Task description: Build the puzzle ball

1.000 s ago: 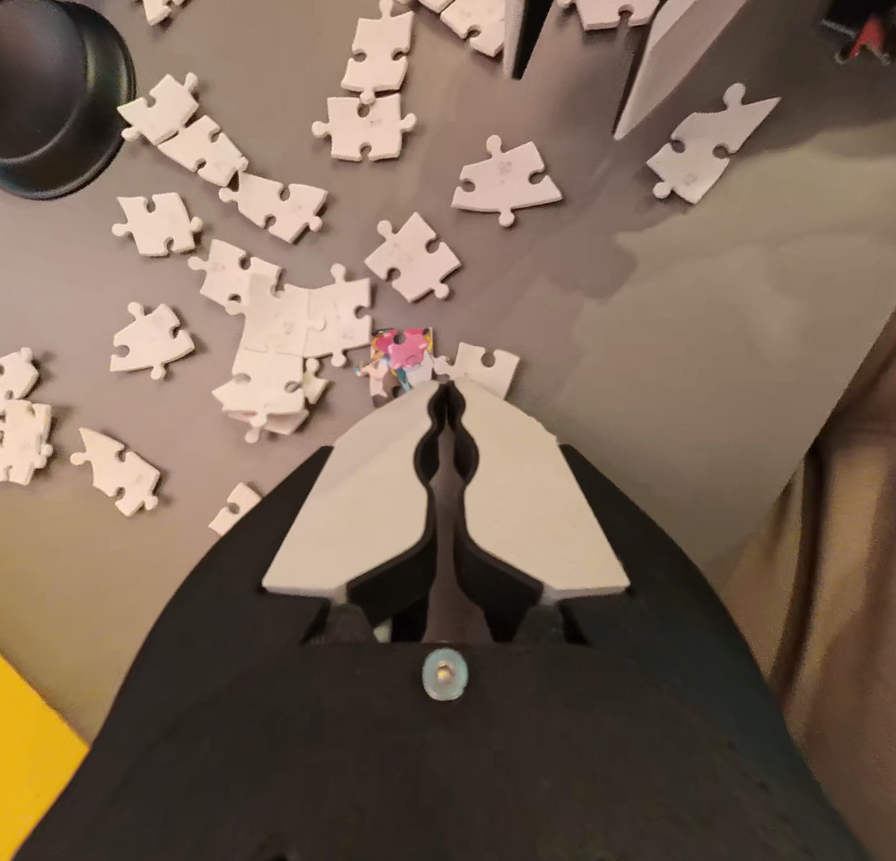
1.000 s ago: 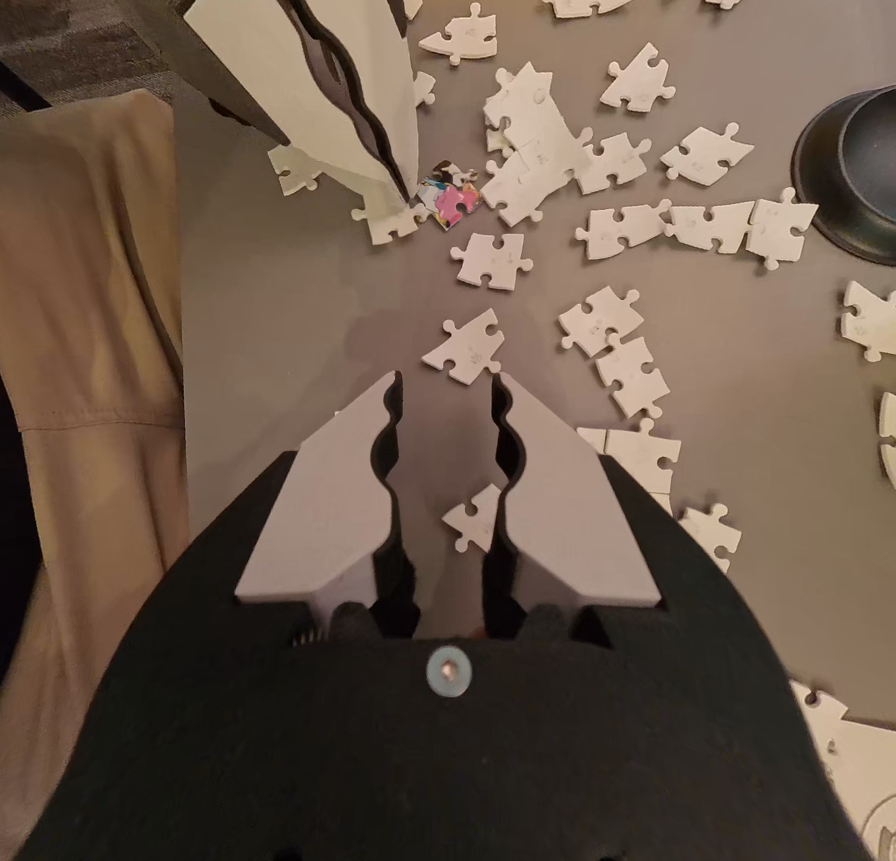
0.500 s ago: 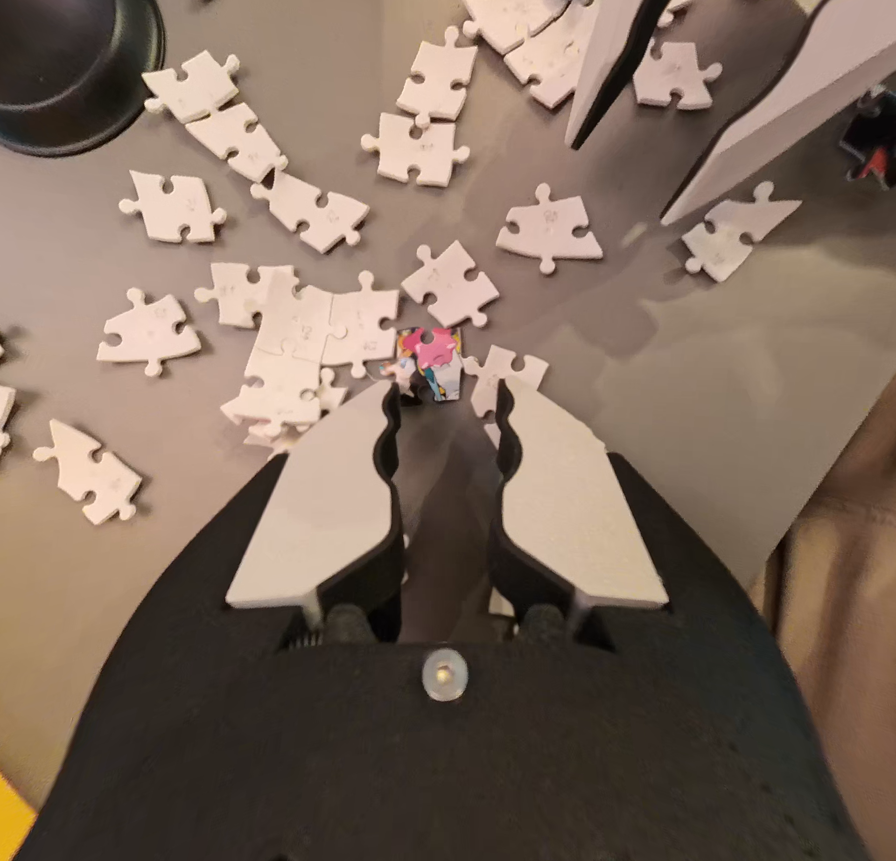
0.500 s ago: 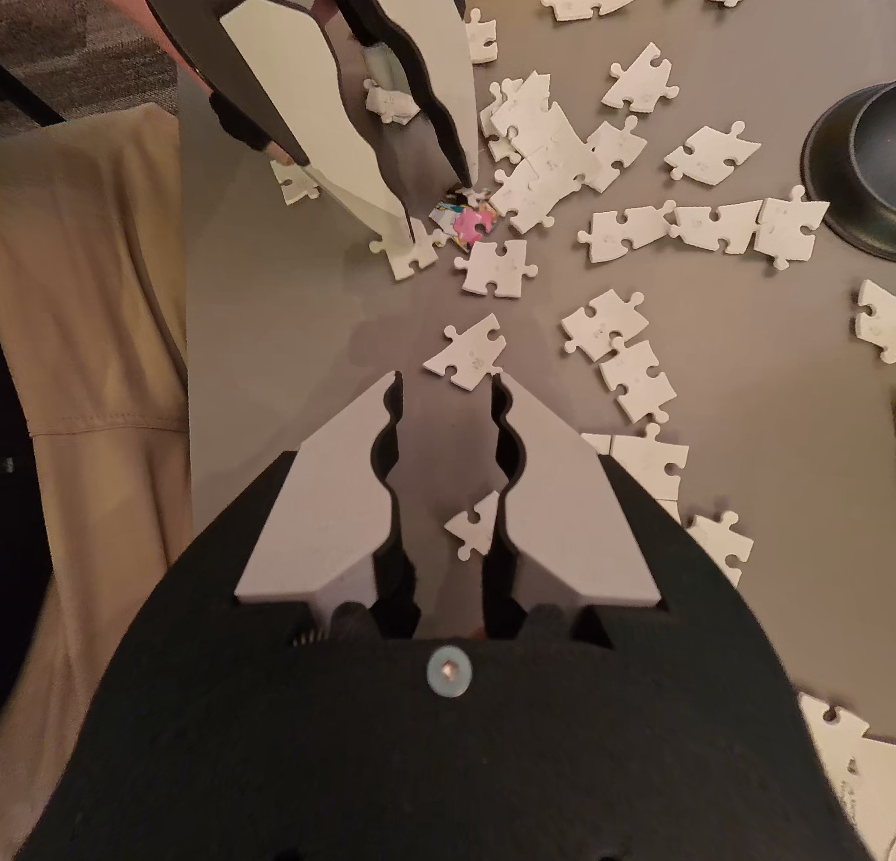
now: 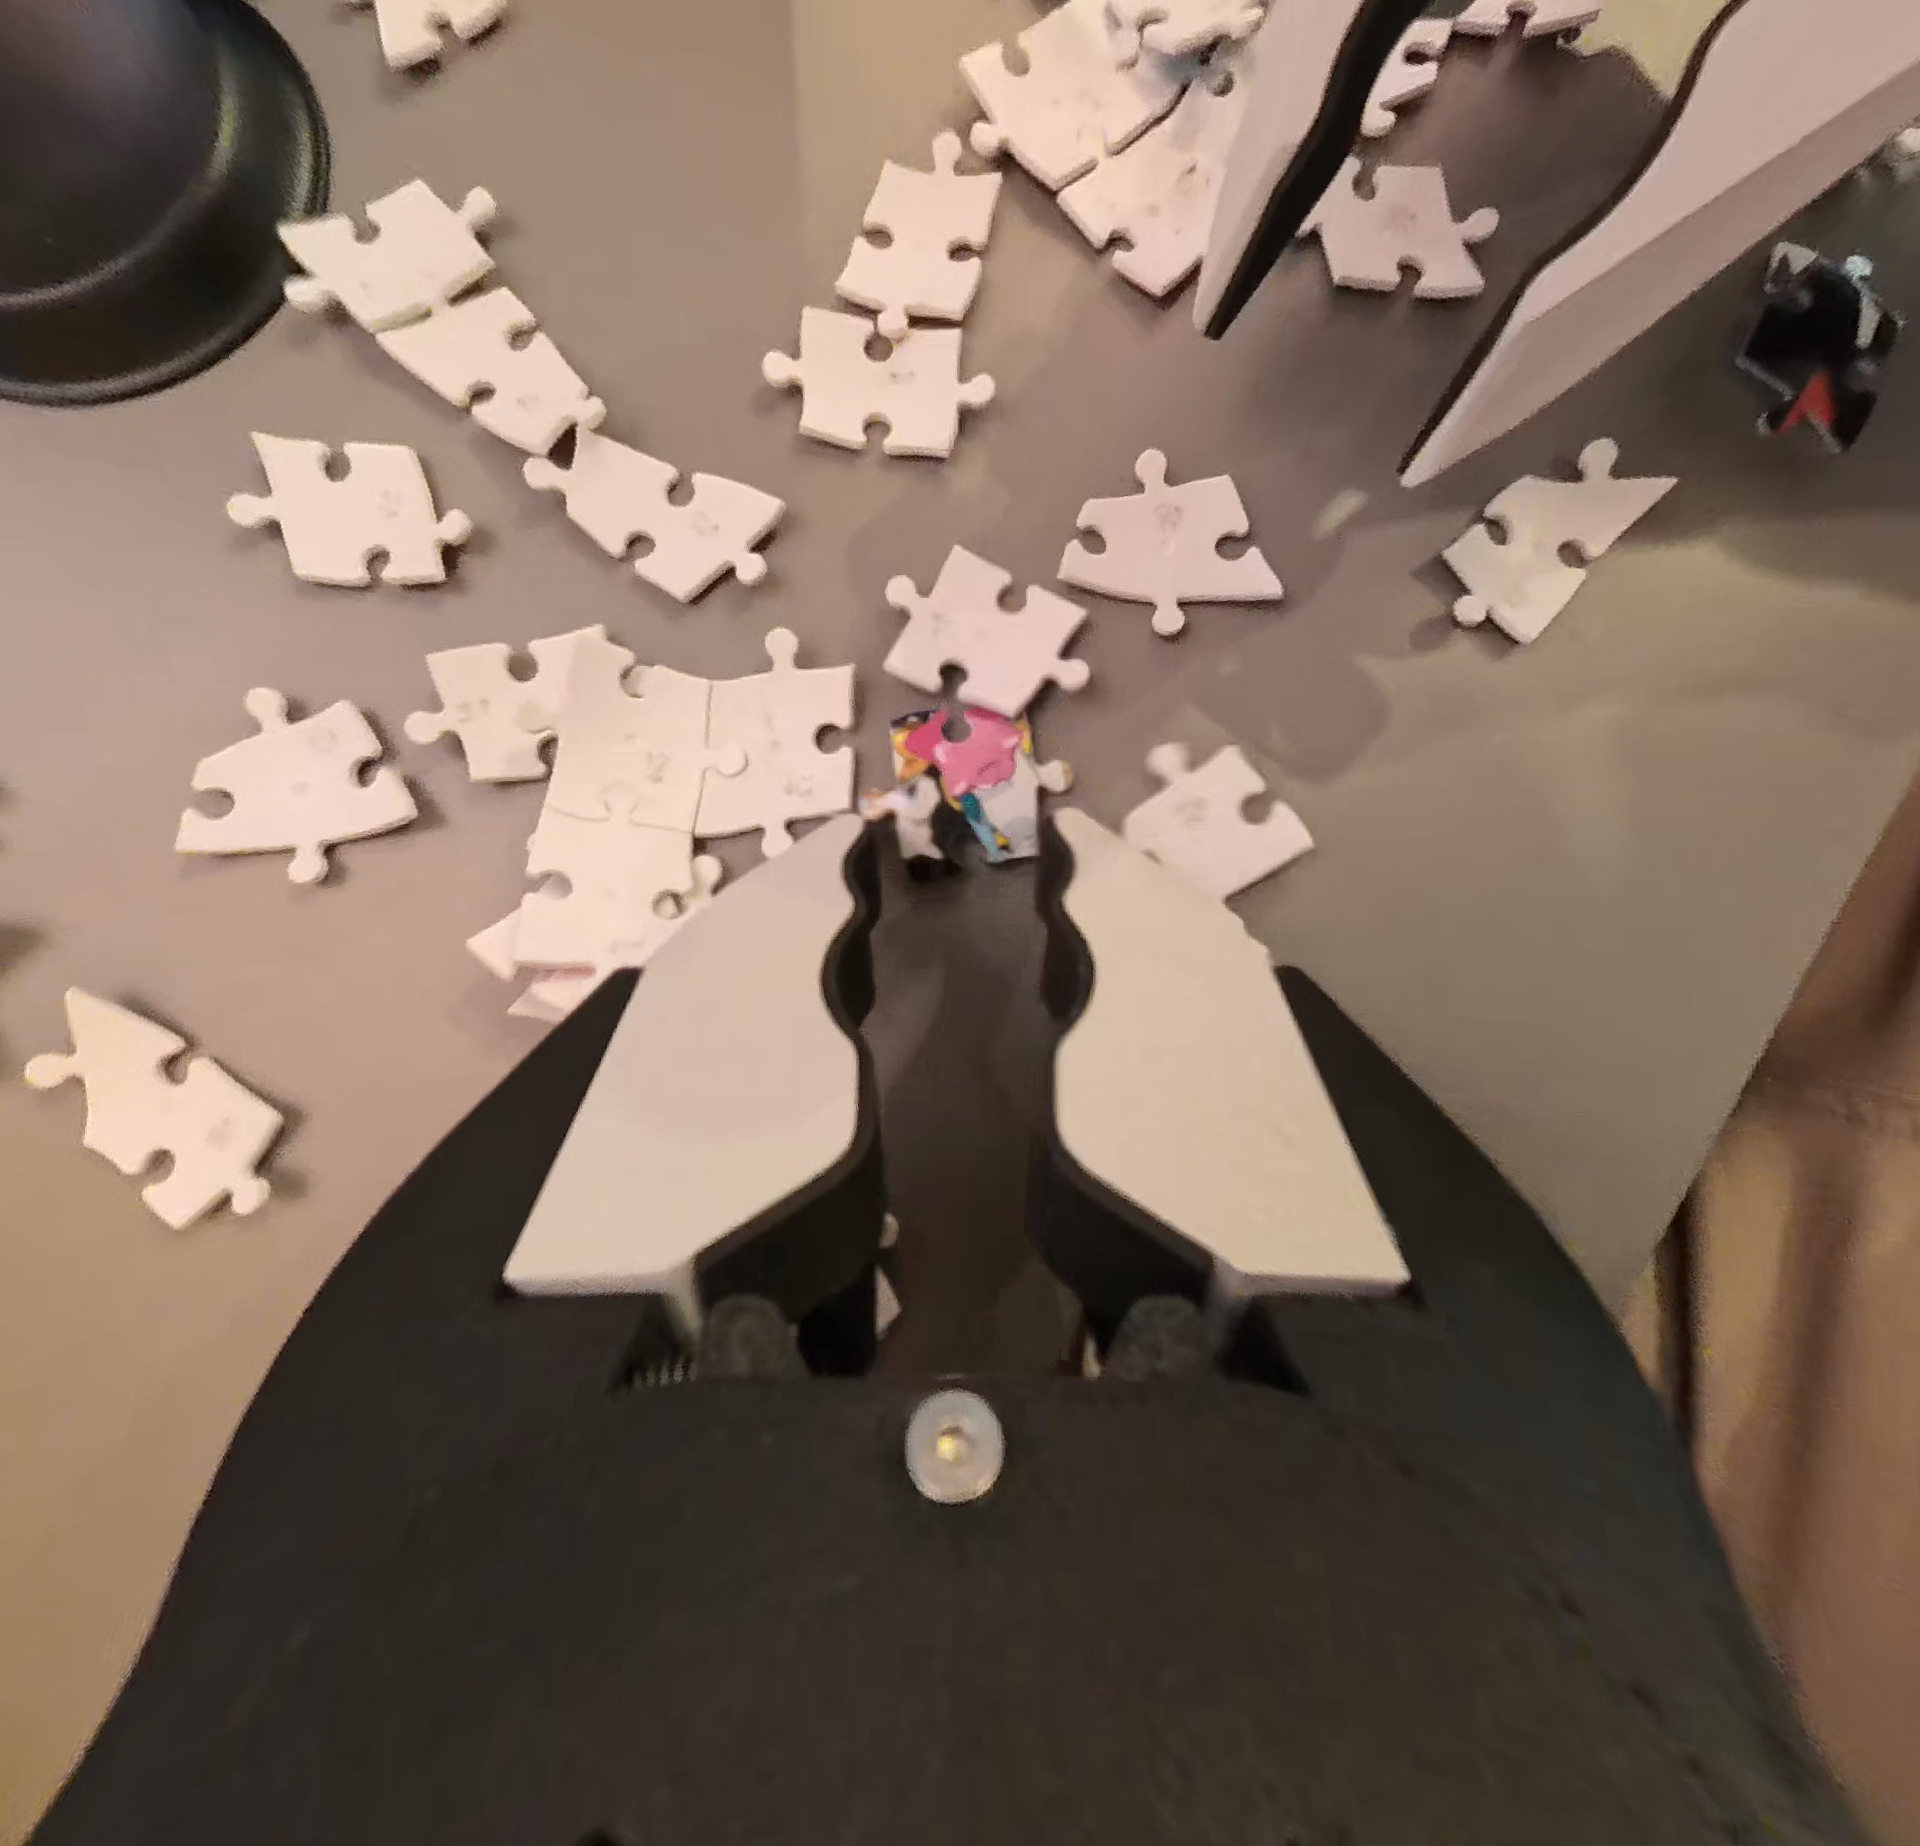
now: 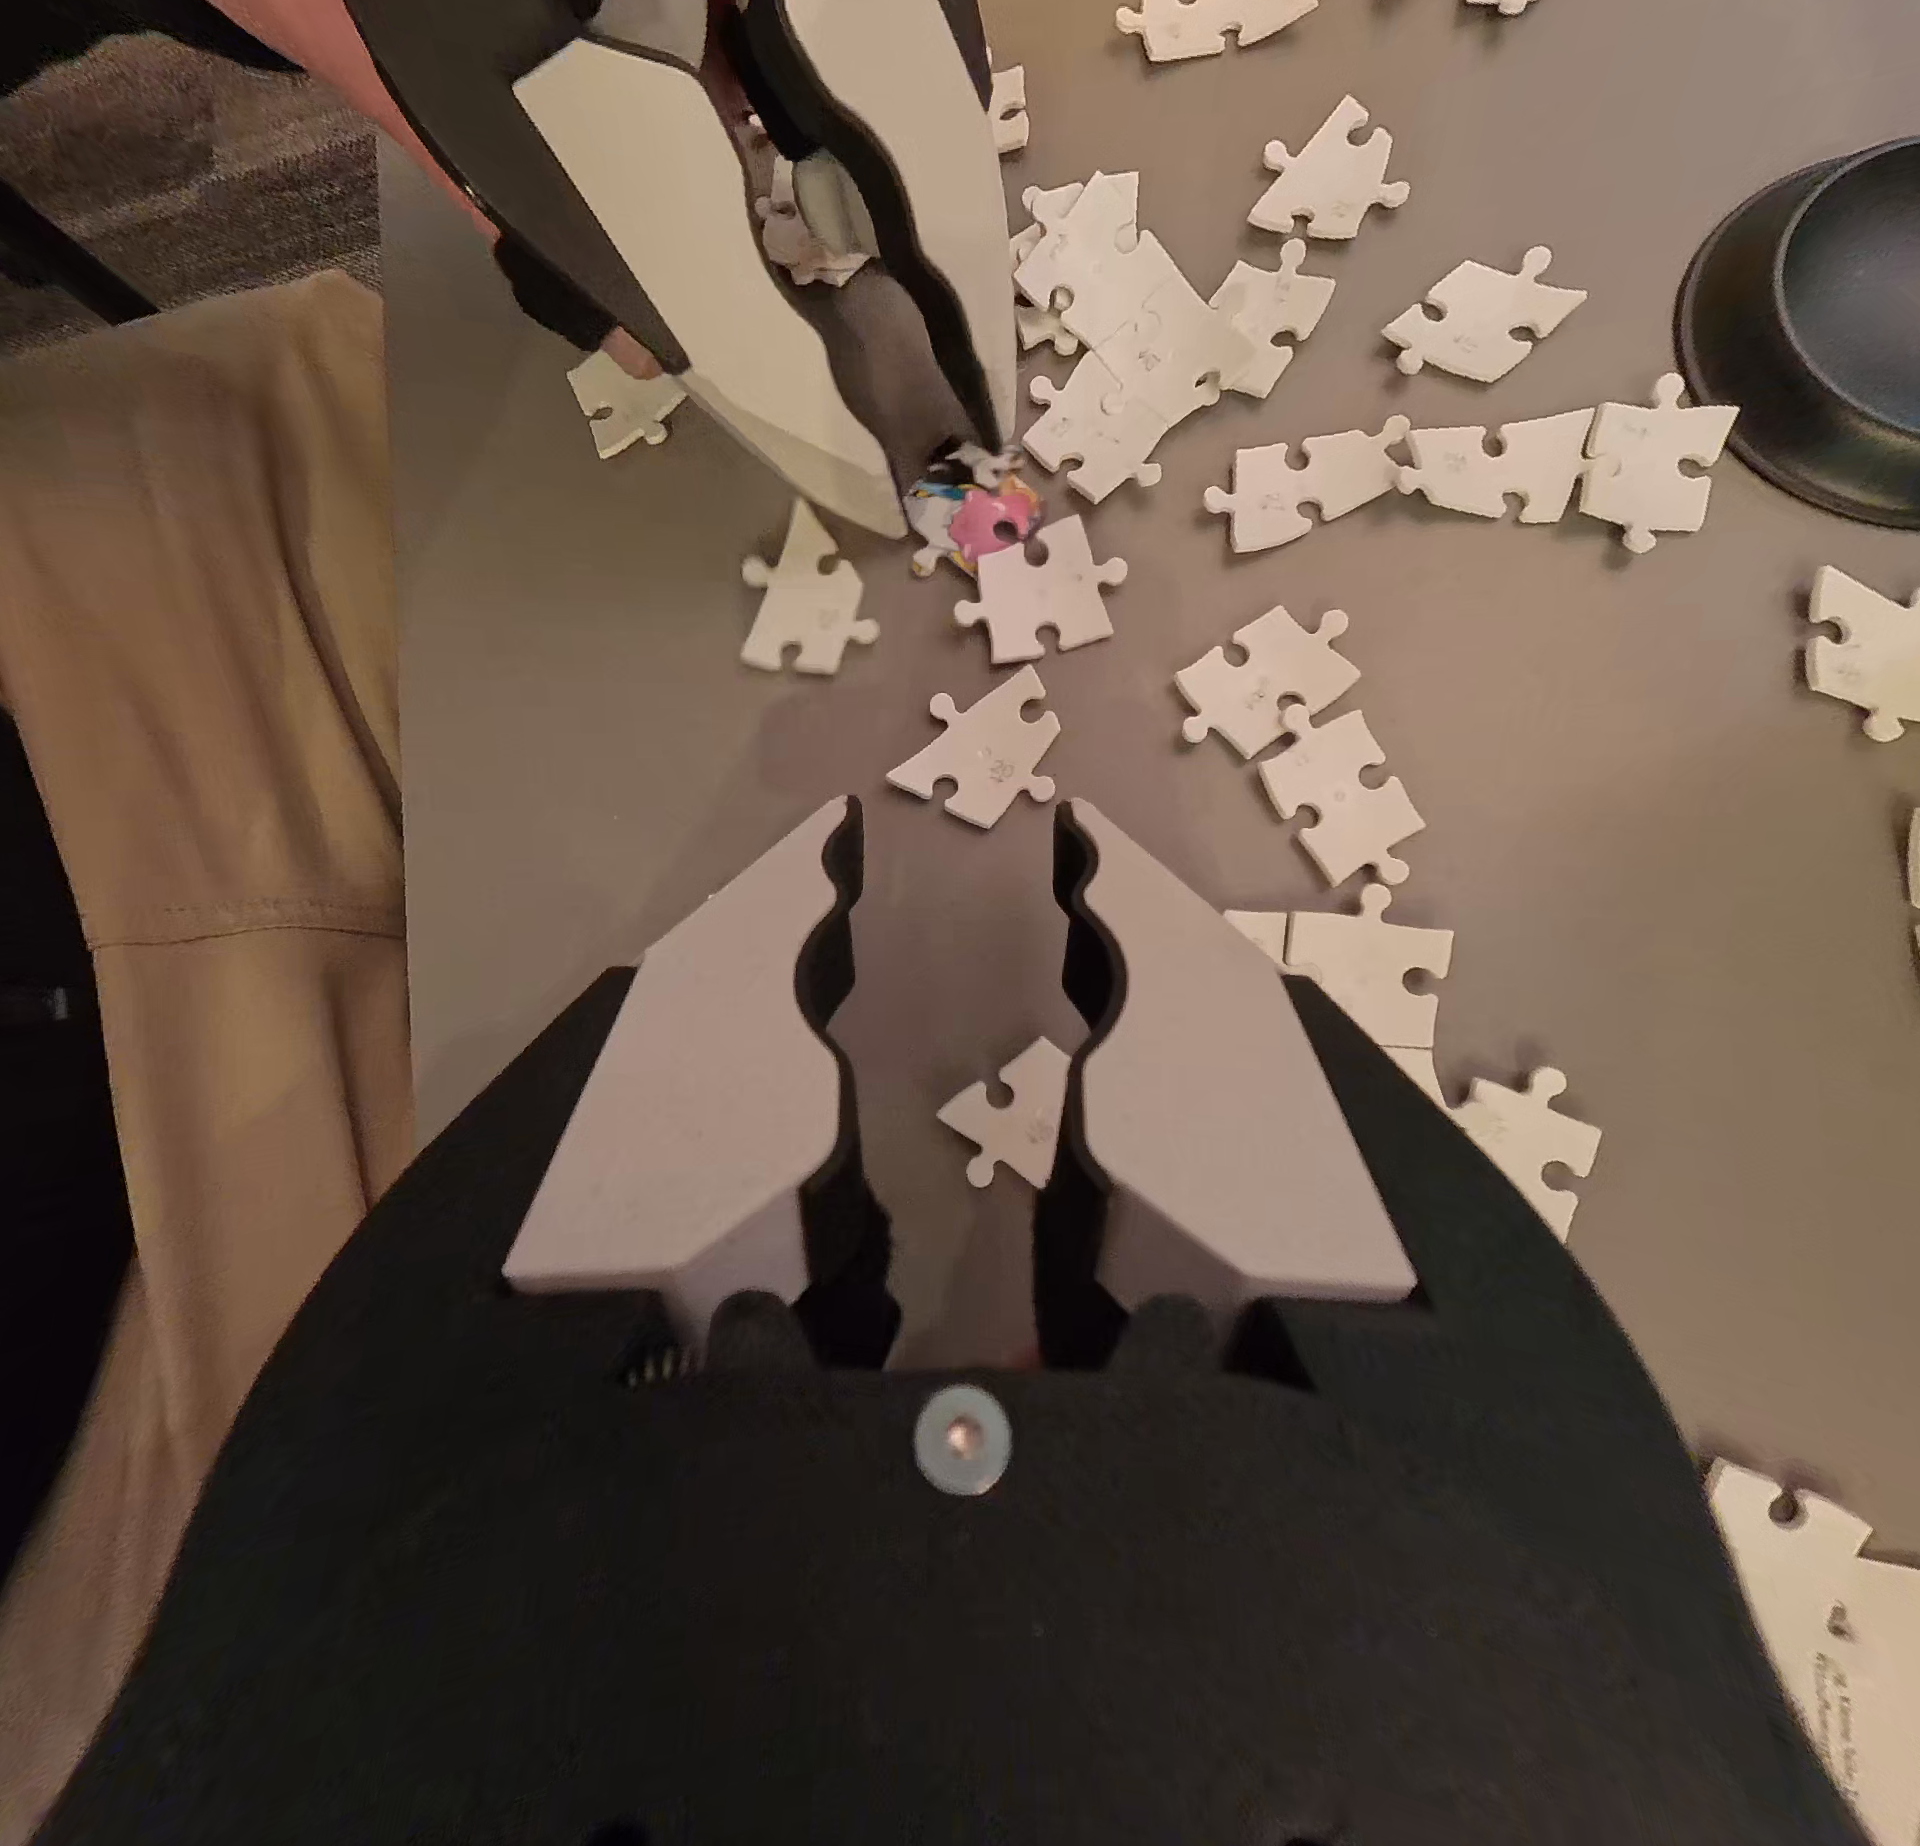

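A single colourful puzzle piece (image 5: 961,783), printed side up with pink, blue and yellow patches, lies on the grey table (image 5: 1558,965) among many white pieces turned face down. It sits just ahead of the left gripper (image 5: 958,832), whose jaws stand apart with nothing between them, the tips flanking the near edge of the piece. A white piece (image 5: 982,630) touches or slightly overlaps its far edge, a cluster of joined white pieces (image 5: 665,747) lies just to its left, and another white piece (image 5: 1216,820) sits beside the right fingertip. These crowd the coloured piece on three sides.

In the right wrist view the same piece (image 6: 971,518) shows under the left gripper's tips. The right gripper (image 6: 956,820) hangs well apart from it, jaws parted and empty, above a triangular white piece (image 6: 982,752). A black bowl-like stand (image 6: 1829,342) rests at the table's far side. Tan fabric (image 6: 197,653) lies along the table edge.
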Tool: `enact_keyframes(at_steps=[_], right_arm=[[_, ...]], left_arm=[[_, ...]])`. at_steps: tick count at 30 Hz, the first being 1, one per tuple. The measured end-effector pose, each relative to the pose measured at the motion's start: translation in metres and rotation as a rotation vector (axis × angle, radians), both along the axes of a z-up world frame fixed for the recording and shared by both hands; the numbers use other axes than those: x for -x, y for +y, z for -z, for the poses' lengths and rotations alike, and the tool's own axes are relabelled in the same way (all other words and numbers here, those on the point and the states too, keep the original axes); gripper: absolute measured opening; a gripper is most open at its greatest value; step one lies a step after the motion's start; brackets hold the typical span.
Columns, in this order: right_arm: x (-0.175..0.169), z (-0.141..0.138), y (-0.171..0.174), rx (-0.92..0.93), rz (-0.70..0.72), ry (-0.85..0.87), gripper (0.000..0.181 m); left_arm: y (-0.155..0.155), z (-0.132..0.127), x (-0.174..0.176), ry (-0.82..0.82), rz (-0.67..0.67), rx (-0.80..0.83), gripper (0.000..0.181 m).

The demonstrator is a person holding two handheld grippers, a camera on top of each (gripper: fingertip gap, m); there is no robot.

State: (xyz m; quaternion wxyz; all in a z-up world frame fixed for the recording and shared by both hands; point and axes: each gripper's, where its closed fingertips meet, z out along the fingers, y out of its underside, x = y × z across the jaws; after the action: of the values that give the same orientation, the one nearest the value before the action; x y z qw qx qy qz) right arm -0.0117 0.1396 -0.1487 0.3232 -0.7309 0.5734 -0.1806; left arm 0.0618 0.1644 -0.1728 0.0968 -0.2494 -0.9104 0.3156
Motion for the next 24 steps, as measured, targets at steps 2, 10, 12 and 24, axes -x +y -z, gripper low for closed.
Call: enact_keyframes(at_steps=[2, 10, 12, 24], right_arm=[[0.0, -0.001, 0.0, -0.001, 0.002, -0.003, 0.035], [-0.01, -0.011, -0.004, 0.009, 0.025, -0.076, 0.035], [-0.019, -0.021, -0.006, 0.049, 0.026, -0.146, 0.035], [-0.029, -0.044, 0.027, 0.445, -0.241, -0.327, 0.01]], left_arm=[[-0.001, 0.001, -0.001, -0.041, 0.011, 0.007, 0.024], [-0.005, -0.016, 0.01, 0.179, -0.031, 0.014, 0.024], [-0.006, -0.03, 0.016, 0.316, -0.035, 0.021, 0.024], [0.015, -0.061, 0.059, 0.79, 0.087, -0.158, 0.023]])
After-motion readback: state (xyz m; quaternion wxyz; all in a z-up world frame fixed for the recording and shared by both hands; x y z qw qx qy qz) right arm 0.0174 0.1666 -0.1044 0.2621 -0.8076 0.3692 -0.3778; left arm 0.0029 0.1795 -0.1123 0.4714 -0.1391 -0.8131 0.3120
